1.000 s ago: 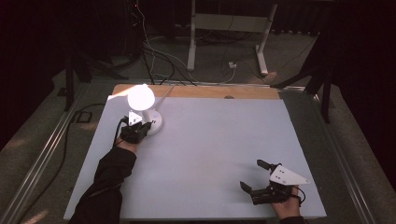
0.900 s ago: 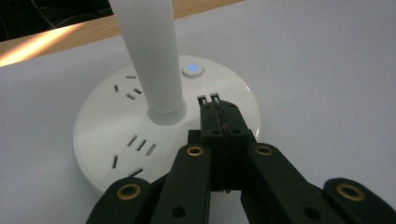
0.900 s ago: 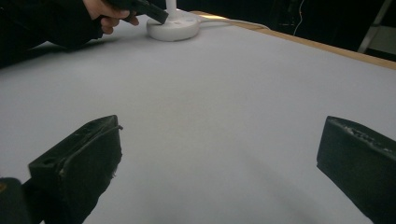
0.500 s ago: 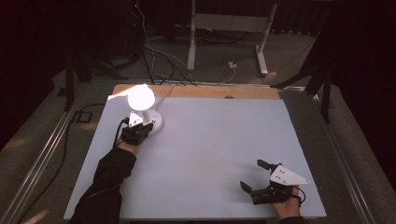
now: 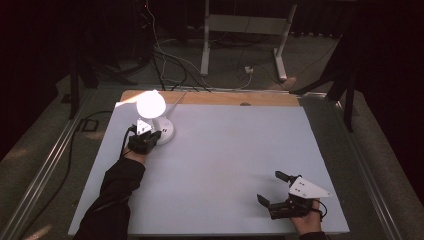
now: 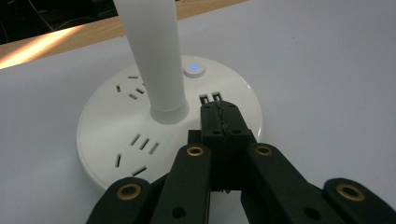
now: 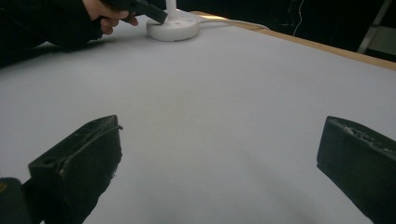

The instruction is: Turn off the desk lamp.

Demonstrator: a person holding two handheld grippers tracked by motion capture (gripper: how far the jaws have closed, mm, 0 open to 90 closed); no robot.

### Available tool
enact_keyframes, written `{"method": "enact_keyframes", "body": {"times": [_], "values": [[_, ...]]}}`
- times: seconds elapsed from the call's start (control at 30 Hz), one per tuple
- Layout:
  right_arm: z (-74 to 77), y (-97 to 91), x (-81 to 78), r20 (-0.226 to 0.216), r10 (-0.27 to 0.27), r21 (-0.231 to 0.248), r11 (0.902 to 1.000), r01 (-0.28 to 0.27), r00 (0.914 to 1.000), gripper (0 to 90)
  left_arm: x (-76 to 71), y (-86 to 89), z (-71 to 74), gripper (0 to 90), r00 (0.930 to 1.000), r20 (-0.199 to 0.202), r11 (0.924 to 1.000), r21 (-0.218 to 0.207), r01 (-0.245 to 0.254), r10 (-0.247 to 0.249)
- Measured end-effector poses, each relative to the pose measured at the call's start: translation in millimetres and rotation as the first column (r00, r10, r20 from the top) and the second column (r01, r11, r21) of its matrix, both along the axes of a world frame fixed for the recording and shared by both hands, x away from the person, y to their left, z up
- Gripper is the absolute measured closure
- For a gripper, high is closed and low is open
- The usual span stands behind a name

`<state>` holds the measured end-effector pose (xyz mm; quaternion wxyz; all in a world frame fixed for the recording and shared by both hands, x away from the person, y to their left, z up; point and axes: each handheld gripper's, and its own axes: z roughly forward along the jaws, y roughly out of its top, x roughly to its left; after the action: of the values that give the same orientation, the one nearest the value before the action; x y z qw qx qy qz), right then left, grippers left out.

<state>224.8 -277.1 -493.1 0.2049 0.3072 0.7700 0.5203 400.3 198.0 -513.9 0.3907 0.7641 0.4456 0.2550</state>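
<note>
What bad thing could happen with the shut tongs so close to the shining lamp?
1. The left tongs are shut, with their tip over the lamp base, near its round button. A slip might miss the button and hit the USB slots beside it.
2. The tall lamp stem rises right beside the tongs; a sideways bump might rock the lit lamp.

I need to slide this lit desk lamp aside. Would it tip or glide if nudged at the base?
The lamp would probably glide: its round base is wide, flat and low on the smooth table. A push high on the stem seems likelier to rock it. The glossy plastic looks slippery for the shut left gripper.
</note>
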Motion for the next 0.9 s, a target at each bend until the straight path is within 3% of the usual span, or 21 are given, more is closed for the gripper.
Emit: {"method": "enact_keyframes", "body": {"times": [0.27,0.33,0.37,0.47,0.57,0.63,0.7,0.77,0.8,0.9], "values": [[0.1,0.7,-0.1,0.002,0.001,-0.002,1.0,-0.001,1.0,0.0,-1.5,-4.7,0.7,90.0,0.9999,0.014,0.9983,0.058,-0.002,0.002],[0.0,0.9,-0.1,0.002,0.0,-0.004,1.0,0.0,1.0,0.0,-0.8,-3.3,0.6,90.0,0.9999,0.009,0.9992,0.038,-0.006,0.006],[0.2,0.8,-0.2,0.003,0.001,-0.004,1.0,-0.001,1.0,0.0,-1.8,-0.3,1.6,90.0,0.9999,0.014,1.0,-0.003,-0.002,0.003],[0.9,-0.6,-0.5,0.008,-0.003,0.0,1.0,0.003,1.0,0.0,-2.1,4.1,9.4,90.0,0.9994,0.023,0.9982,-0.056,-0.023,0.024],[0.5,-1.2,0.3,0.004,-0.004,0.002,1.0,0.004,1.0,0.0,-3.5,5.1,14.1,90.0,0.9991,0.032,0.997,-0.072,-0.026,0.029],[0.4,-0.6,0.2,0.006,0.0,0.0,1.0,0.0,1.0,0.0,-5.0,4.9,19.1,89.8,0.9995,0.013,0.994,-0.107,-0.026,0.027],[0.8,0.0,-0.2,0.009,0.002,-0.003,1.0,-0.002,1.0,0.0,-5.9,3.0,20.8,82.0,0.9997,0.01,0.9937,-0.109,-0.023,0.024],[0.8,0.0,-0.2,0.008,0.001,-0.003,1.0,-0.001,1.0,0.0,-7.2,0.7,23.8,82.0,1.0,-0.001,0.9933,-0.115,-0.009,0.009],[0.7,-0.1,-0.1,0.008,0.001,-0.003,1.0,-0.001,1.0,0.0,-8.0,-0.6,25.2,75.6,1.0,-0.002,0.9927,-0.12,-0.007,0.007],[0.8,-0.8,0.1,0.007,0.0,-0.001,1.0,0.0,1.0,0.0,-10.4,-3.9,28.8,71.5,0.9999,-0.006,0.9936,-0.113,-0.011,0.01]]}}
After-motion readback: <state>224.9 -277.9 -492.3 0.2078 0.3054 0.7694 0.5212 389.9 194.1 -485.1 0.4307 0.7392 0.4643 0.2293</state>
